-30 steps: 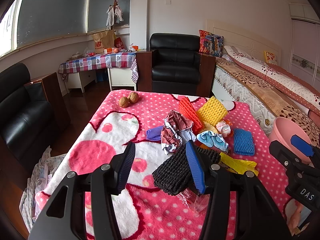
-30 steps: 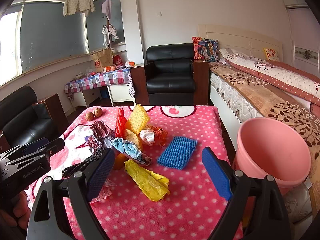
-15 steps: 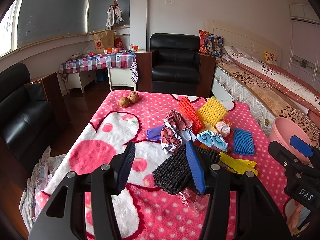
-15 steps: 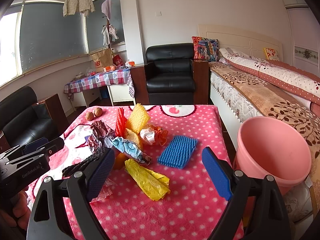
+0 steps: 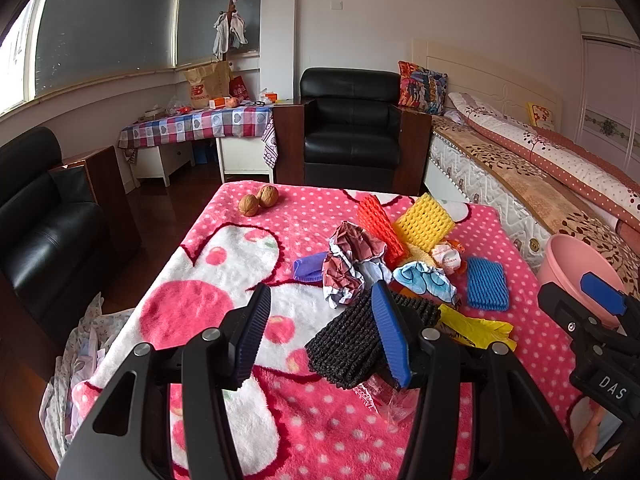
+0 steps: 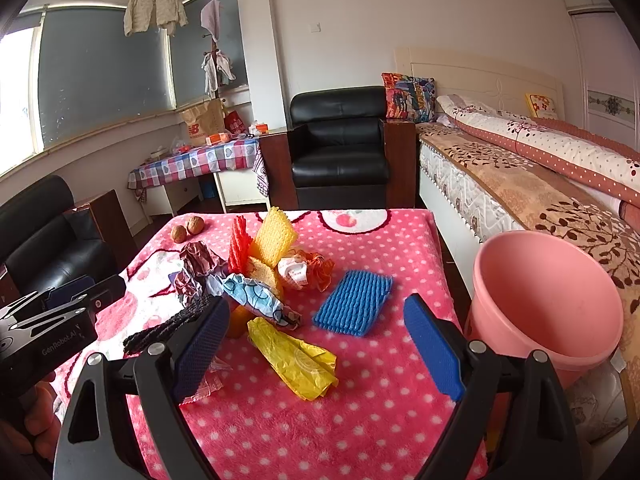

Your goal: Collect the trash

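The yellow wrapper [image 6: 294, 354] looks light, soft and crinkly; pinching its bunched middle should hold it best. It lies on the pink blanket [image 6: 360, 432], ahead of the right gripper [image 6: 316, 348] and between its 2 wide-open, empty fingers. The left gripper [image 5: 320, 334] is also spread and empty, beside the black mesh [image 5: 344, 344]. The pink bucket [image 6: 548, 300] stands right of the table.

Each hand-held gripper [image 5: 320, 332] [image 6: 316, 344] is black-framed, with ribbed blue finger pads and silver screws.
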`<action>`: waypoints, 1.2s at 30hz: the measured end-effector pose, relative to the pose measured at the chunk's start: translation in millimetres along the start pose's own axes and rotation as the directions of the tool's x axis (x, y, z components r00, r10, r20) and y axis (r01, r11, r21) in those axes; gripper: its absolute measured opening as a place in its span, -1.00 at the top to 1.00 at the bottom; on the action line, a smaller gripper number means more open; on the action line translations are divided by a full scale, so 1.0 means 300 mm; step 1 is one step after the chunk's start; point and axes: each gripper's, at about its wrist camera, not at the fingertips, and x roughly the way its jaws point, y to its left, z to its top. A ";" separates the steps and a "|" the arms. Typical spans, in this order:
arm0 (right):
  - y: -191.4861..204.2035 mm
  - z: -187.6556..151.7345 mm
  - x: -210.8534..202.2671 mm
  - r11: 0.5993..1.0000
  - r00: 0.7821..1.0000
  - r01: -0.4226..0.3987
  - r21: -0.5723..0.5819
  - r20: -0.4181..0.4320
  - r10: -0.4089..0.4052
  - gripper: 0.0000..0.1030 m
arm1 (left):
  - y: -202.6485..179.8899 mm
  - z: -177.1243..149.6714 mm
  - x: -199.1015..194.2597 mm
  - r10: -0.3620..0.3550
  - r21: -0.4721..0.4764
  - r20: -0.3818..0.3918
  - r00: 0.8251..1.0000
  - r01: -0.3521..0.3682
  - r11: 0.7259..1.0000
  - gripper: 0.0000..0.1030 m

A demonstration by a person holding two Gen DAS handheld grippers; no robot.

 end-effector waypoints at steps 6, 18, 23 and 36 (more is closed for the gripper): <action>-0.005 -0.002 0.001 1.000 1.000 0.001 0.003 -0.002 -0.001 -0.70 | 0.001 0.000 0.000 0.000 -0.001 0.000 1.000 0.000 1.000 -0.03; -0.003 -0.022 0.028 1.000 0.999 0.001 0.002 -0.035 -0.001 -0.70 | 0.039 0.006 -0.026 -0.080 0.000 0.023 0.997 0.080 0.997 -0.03; -0.009 -0.038 0.050 1.000 0.998 -0.012 0.009 -0.065 0.013 -0.70 | 0.037 -0.034 -0.041 -0.154 0.052 0.016 0.988 0.153 0.987 -0.03; -0.003 -0.077 0.131 0.998 0.984 -0.057 0.014 -0.170 0.059 -0.70 | -0.058 -0.084 0.041 -0.178 0.191 -0.080 0.981 0.190 0.963 -0.03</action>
